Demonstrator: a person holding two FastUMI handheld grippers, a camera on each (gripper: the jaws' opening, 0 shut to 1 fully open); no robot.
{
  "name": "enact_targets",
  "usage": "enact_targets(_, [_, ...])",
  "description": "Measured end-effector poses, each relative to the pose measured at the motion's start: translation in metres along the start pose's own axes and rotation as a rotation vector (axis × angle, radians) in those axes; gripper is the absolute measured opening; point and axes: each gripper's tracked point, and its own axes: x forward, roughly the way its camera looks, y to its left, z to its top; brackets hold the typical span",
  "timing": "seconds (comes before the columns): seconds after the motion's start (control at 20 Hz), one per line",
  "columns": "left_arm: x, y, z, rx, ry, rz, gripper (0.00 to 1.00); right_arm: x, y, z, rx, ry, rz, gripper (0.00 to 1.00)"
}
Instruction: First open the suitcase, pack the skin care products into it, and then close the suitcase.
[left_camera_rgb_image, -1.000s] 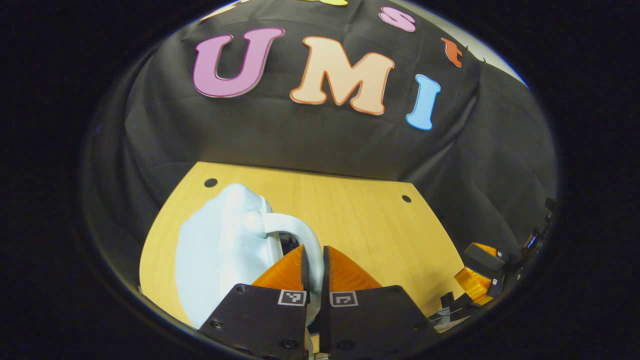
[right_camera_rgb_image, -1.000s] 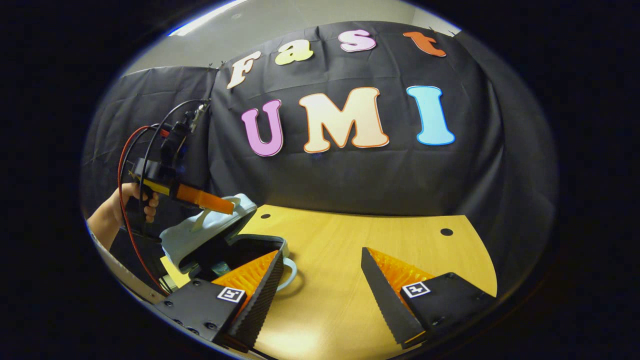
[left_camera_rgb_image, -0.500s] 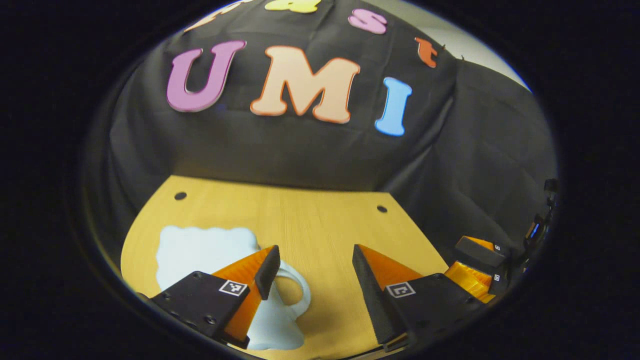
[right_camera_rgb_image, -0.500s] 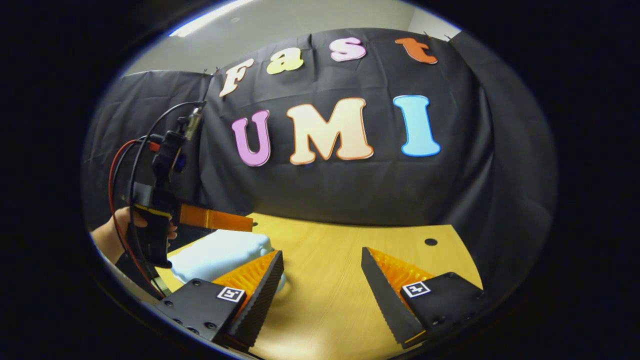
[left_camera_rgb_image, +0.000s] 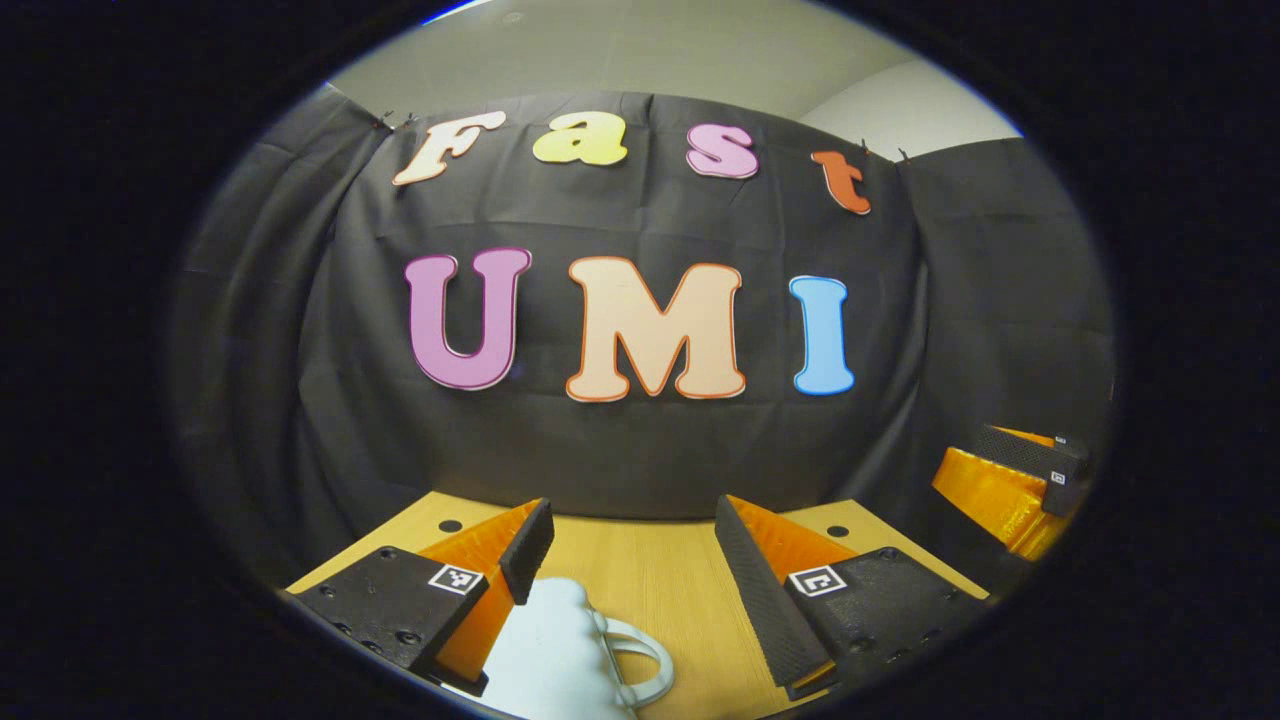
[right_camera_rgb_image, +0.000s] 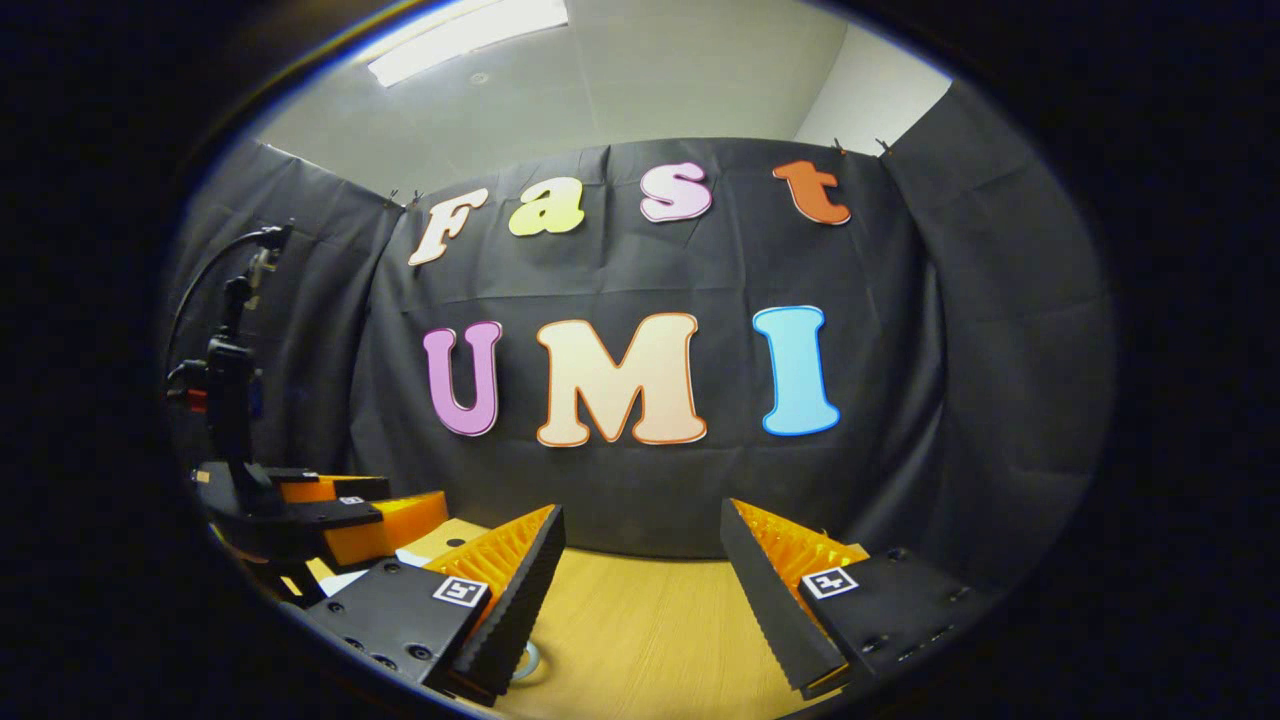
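Note:
The pale blue suitcase (left_camera_rgb_image: 555, 650) lies on the wooden table (left_camera_rgb_image: 670, 580) with its lid down and its white loop handle (left_camera_rgb_image: 640, 662) toward me. Its inside is hidden. My left gripper (left_camera_rgb_image: 632, 505) hovers open just above and behind it, nothing between its orange fingers (left_camera_rgb_image: 745, 560). In the right gripper view my right gripper (right_camera_rgb_image: 642, 510) is open over the bare table (right_camera_rgb_image: 640, 640), and a sliver of the suitcase handle (right_camera_rgb_image: 528, 660) peeks out by its left finger. The left gripper (right_camera_rgb_image: 340, 515) is at the far left there, level with the table's edge.
The black cloth wall rises right behind the table's far edge. Two small round holes (left_camera_rgb_image: 838, 531) mark the tabletop's back corners. The right gripper's orange and black body (left_camera_rgb_image: 1010, 475) sits at the right rim of the left gripper view. Cables (right_camera_rgb_image: 215, 300) rise from the left gripper.
A second ago my left gripper was shut on the suitcase handle with the lid raised. It has let go, the lid has dropped flat, and both grippers have tipped up toward the wall.

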Motion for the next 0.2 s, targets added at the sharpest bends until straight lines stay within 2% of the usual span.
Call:
enact_targets(0.05, [-0.0003,-0.0006,-0.0042,0.0,0.007,-0.01,0.95,0.001,0.0036,0.0003,-0.001,0.004,-0.003,0.94])
enact_targets(0.1, [-0.0004,0.0,-0.0065,0.0,0.014,-0.013,0.95,0.0031,0.0054,-0.0014,-0.004,0.01,-0.009,0.98])
enact_targets(0.2, [0.0006,0.0078,-0.0037,0.007,0.011,-0.009,0.95,0.0057,0.0116,-0.0027,-0.003,0.016,-0.016,0.98])
